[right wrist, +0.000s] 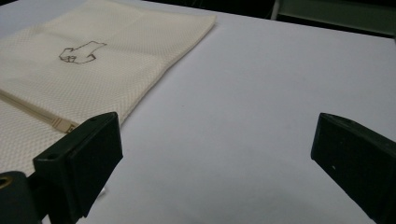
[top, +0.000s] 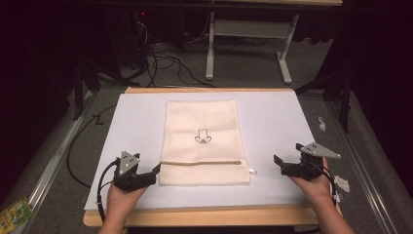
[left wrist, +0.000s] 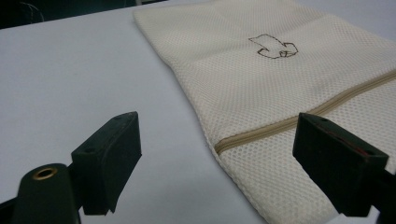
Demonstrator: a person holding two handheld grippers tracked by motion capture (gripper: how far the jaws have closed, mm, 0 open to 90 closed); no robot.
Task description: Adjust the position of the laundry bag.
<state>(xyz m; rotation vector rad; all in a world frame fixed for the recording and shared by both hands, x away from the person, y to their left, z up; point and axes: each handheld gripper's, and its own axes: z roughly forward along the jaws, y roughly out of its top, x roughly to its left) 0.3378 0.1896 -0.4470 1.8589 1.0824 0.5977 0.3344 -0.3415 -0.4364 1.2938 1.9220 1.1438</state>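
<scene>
We see the mesh bag (top: 202, 142) flat mid-table, long axis running away from us, zipper (top: 199, 163) crosswise near us; the left gripper (top: 155, 171) sits just beside its near-left corner, the right gripper (top: 279, 165) farther off, both wide open and empty.

Mesh bag (top: 202, 141) lies flat on the paper sheet (top: 272, 122), roughly centred; sheet sits on the table (top: 204, 217). Zipper (top: 199, 163) runs across the bag near its front edge, with its pull tab (top: 252, 171) at the bag's right front corner, I think, small in the high view. Drawn mark (top: 203, 136) sits mid-bag, behind the zipper. Left gripper (top: 148, 174) is at the bag's front left corner, just beside its edge. Right gripper (top: 287, 157) is right of the bag, well apart, over bare sheet. Desk frame (top: 248, 39) stands on the floor behind the table; cables (top: 160, 61) lie left of it.
</scene>
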